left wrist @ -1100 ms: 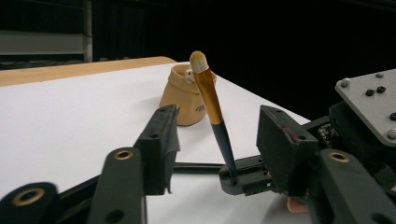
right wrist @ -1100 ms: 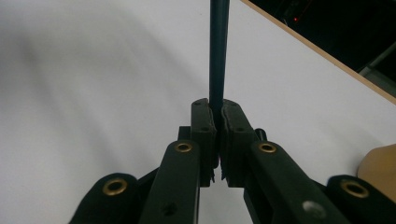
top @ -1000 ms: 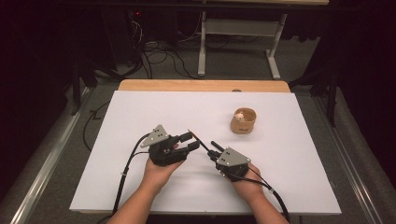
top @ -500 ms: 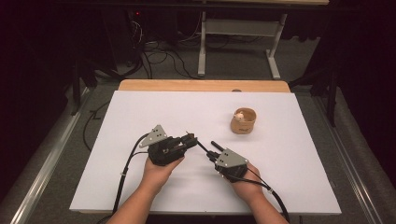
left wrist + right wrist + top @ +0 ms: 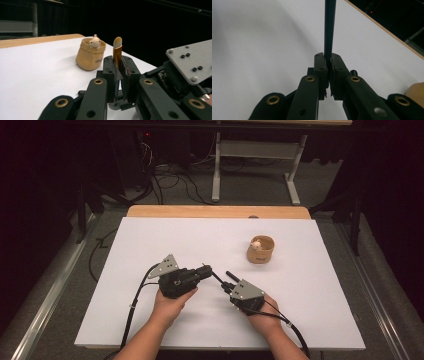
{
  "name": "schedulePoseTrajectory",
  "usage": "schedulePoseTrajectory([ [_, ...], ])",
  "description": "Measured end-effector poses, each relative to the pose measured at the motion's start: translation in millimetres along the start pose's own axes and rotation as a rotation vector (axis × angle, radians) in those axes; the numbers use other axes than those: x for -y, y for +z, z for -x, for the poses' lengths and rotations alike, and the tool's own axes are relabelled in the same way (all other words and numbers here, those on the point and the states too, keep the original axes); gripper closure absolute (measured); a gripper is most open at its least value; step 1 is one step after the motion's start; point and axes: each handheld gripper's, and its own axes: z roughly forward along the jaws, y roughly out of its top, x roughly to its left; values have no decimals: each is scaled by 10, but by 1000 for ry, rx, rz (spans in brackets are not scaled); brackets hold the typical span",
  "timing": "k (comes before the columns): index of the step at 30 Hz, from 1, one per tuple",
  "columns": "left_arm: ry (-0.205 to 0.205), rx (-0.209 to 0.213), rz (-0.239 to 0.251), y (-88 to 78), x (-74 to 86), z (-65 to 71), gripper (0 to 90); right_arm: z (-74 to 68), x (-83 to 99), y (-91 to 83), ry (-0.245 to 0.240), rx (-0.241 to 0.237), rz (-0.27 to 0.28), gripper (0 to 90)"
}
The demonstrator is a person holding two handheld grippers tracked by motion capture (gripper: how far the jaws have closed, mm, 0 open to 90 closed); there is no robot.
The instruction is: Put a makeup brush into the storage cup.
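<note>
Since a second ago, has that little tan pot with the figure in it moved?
No. The tan pot sits at the same spot near the wooden table edge.

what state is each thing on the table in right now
left gripper: shut on the brush, jaws just closed
right gripper: shut on the brush's dark handle
brush: held between both grippers, bristle end up past the left jaws
pot: upright on the white table, open top, small figure on its rim, untouched

Brush [image 5: 329,27] handle's far end cut off at the right gripper view's top edge.
</note>
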Motion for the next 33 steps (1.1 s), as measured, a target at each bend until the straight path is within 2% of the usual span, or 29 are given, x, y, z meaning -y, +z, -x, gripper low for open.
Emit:
schedulePoseTrajectory([
  [6,11,5,-3,-5,2,3,835,-1,-1,3,-6,5,-1,865],
  [8,15,-1,0,-6,0,9,836,-1,-4,1,-3,7,-6,837],
  [11,16,-1,2,-11,-4,10,836,12,-9,-2,13,-5,-2,799],
  [14,24,-19,-15,-7,2,12,835,31,-17,-16,28,-8,10,738],
  [17,34,-30,-30,10,19,19,835,41,-32,-48,72,-5,18,690],
  [18,34,-31,-30,16,23,24,835,50,-39,-53,70,-10,32,675],
  [22,44,-41,-40,33,38,37,835,35,-72,-83,97,-17,67,675],
  [27,49,-43,-46,40,52,46,835,9,-133,-127,88,-25,116,685],
  [33,59,-38,-68,92,88,75,835,-14,-170,-144,110,-7,135,733],
])
